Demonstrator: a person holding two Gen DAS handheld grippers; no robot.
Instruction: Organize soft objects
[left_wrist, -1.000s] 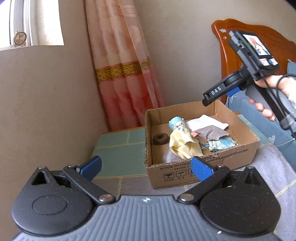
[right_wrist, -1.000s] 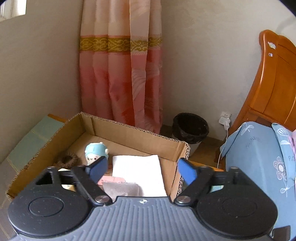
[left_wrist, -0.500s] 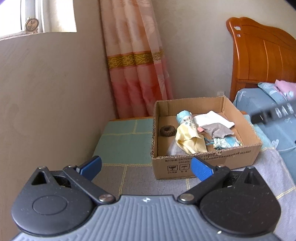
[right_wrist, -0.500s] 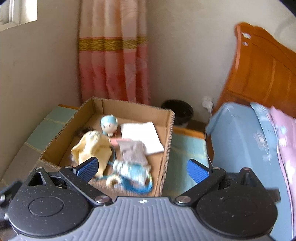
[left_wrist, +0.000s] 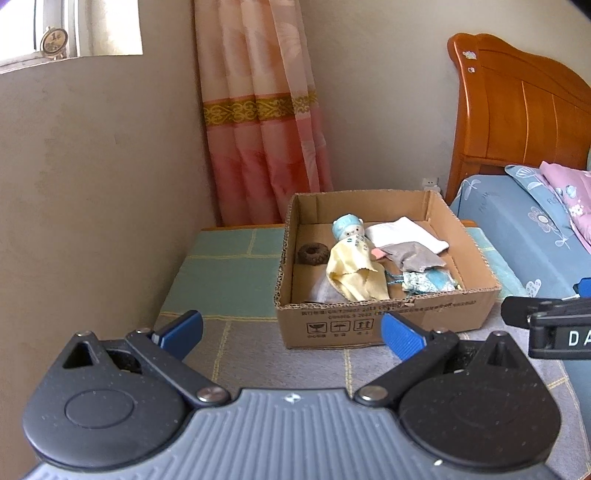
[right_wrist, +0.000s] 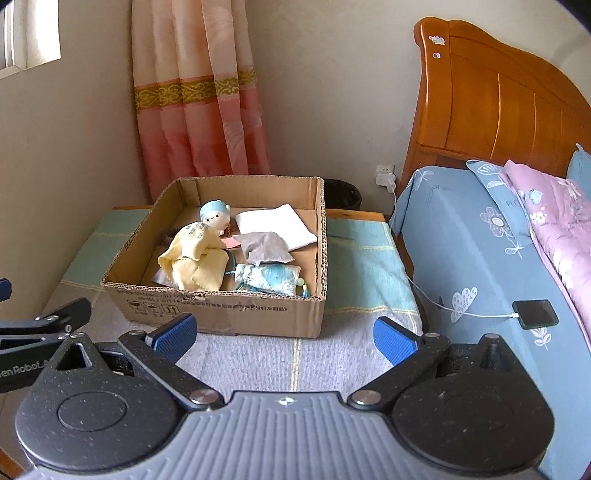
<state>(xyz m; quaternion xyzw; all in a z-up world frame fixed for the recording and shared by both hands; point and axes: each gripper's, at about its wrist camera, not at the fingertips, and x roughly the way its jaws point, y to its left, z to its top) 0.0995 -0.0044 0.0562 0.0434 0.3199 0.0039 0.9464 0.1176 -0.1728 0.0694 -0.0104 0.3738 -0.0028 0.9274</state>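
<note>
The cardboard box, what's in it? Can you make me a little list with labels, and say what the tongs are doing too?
box: open brown cardboard box on a checked cloth
toy: small plush doll with a blue cap, near the back wall
yellow: pale yellow cloth, in front of the doll
white: folded white cloth
grey: grey fabric pouch
blue: light blue patterned pouch, near the front wall
ring: brown fuzzy ring
left tongs: open, empty
right tongs: open, empty

soft daylight from the window (left_wrist: 74, 33) at upper left, sharp focus, fisheye bending and dark corners
</note>
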